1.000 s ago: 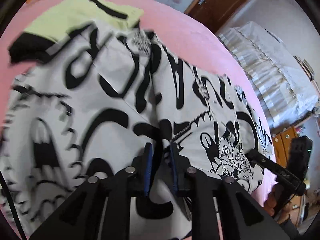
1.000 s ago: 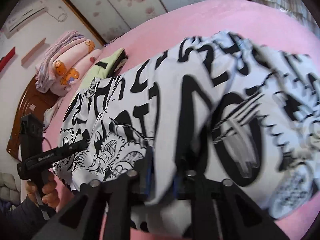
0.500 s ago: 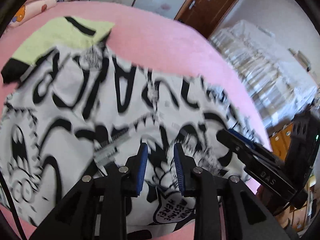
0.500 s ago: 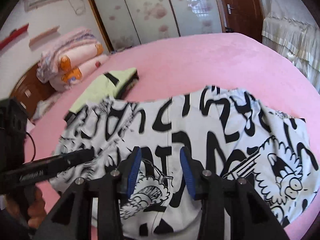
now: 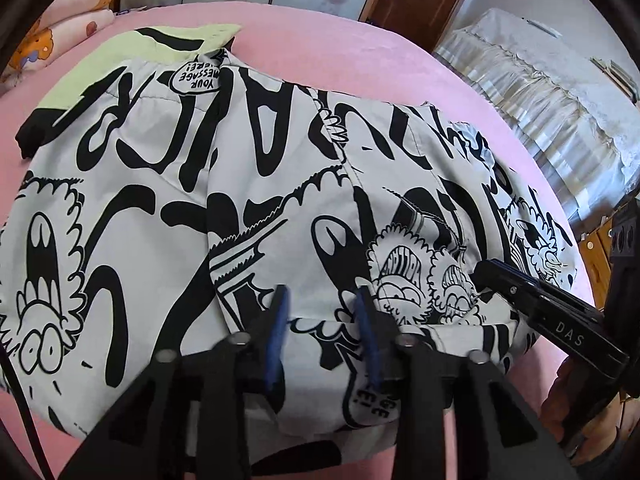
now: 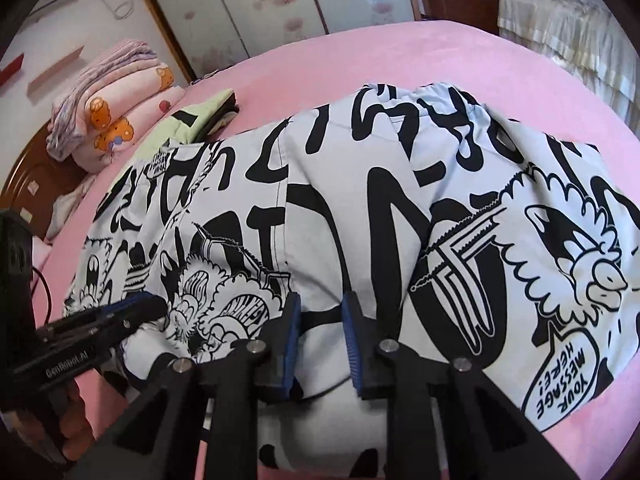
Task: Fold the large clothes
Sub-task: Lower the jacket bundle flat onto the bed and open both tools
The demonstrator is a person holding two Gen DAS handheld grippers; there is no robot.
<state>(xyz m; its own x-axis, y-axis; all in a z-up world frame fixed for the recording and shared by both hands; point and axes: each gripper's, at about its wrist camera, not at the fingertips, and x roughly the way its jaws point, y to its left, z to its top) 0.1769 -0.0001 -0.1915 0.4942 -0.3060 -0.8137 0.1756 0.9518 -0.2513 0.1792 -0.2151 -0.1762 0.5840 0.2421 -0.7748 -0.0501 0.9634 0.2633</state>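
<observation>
My white cotton garment with black cartoon lettering (image 5: 248, 184) lies folded over on the pink round bed (image 5: 360, 44), so I judge one fold just laid. My left gripper (image 5: 322, 312) has just been opening, released above the near edge. My right gripper (image 6: 320, 320) has been closing, cloth between unpressed pads; next, a firm pinch.

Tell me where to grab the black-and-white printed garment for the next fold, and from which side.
Probably take the printed garment at its near folded edge, coming in low from the near side. That edge lies doubled and slightly raised off the pink bed, giving the fingers a lip to close on. The left gripper is already poised there, open.
</observation>
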